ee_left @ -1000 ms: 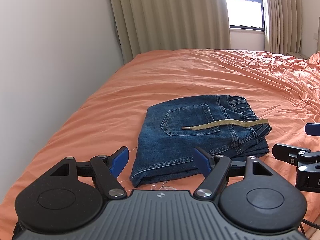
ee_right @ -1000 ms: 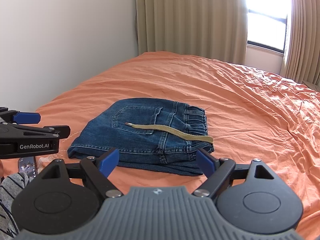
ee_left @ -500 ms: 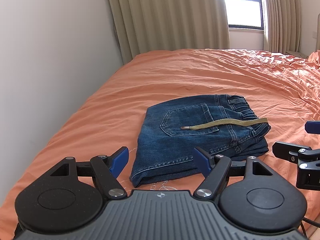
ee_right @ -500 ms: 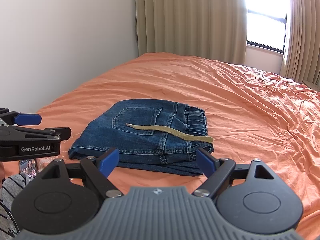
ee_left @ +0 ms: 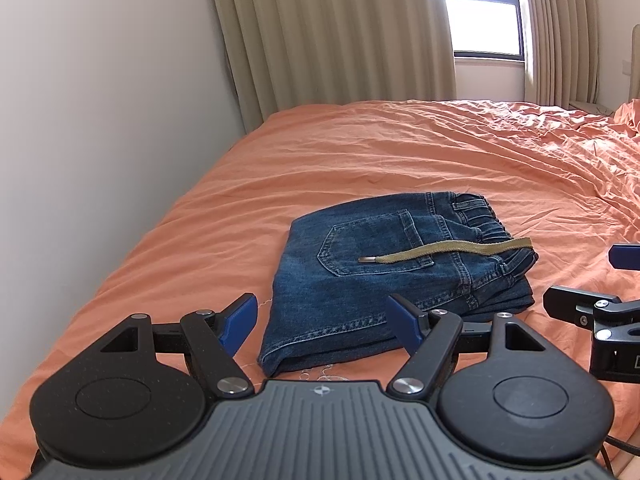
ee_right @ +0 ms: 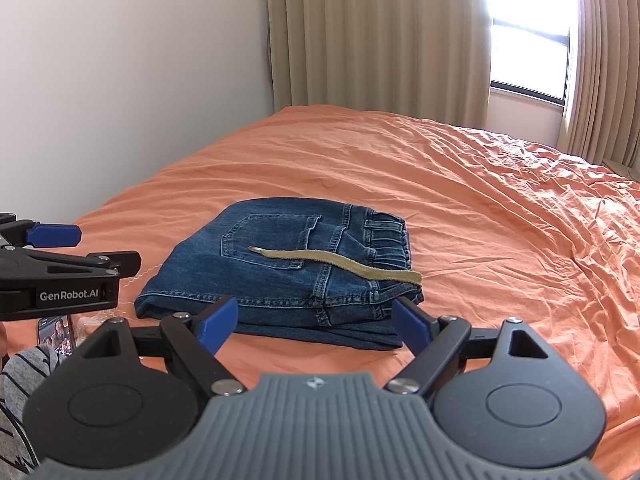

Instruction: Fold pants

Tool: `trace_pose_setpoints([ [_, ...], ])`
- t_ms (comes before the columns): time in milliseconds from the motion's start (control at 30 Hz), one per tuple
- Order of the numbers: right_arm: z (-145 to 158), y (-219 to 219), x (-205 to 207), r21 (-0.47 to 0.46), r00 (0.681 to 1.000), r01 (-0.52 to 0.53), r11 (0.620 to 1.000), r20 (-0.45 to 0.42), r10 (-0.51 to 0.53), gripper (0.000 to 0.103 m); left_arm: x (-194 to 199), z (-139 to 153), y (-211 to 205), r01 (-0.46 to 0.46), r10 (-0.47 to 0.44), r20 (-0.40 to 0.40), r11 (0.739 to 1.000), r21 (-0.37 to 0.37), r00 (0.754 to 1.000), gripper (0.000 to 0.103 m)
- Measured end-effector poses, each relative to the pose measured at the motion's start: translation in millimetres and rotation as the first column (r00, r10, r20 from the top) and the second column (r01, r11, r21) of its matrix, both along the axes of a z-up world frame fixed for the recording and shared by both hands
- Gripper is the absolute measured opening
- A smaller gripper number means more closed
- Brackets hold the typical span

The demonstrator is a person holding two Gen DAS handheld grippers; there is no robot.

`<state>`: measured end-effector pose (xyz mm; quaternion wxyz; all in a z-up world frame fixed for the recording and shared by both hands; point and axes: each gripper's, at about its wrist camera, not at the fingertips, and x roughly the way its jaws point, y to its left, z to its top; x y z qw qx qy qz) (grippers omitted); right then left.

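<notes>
Folded blue denim jeans [ee_left: 384, 280] lying flat on the orange bed sheet [ee_left: 360, 160] before me, back pocket [ee_left: 372, 246] up, elastic waistband [ee_left: 480, 216] at the far right; a tan drawstring [ee_left: 448, 249] trails across the top.

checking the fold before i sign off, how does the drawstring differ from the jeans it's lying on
The drawstring is tan; the jeans are dark blue denim. The drawstring is one thin, flat strip with a metal tip, while the jeans are a broad stack of folded layers. The drawstring lies loose, running from the back pocket past the waistband edge; the jeans sit squared up on the orange bed. Neither is held: the left gripper and right gripper are both open, short of them.
</notes>
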<state>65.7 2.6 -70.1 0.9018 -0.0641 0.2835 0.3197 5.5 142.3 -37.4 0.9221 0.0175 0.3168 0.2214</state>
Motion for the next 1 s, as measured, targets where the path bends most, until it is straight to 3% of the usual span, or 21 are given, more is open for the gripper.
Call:
trace_pose_setpoints([
  [1000, 2.4, -3.5, -2.5, 0.017, 1.000, -0.005, 1.000, -0.001, 0.005, 0.080, -0.7, 4.5, -0.6, 0.008, -0.008, 0.013, 1.000, -0.009, 1.000, 0.084],
])
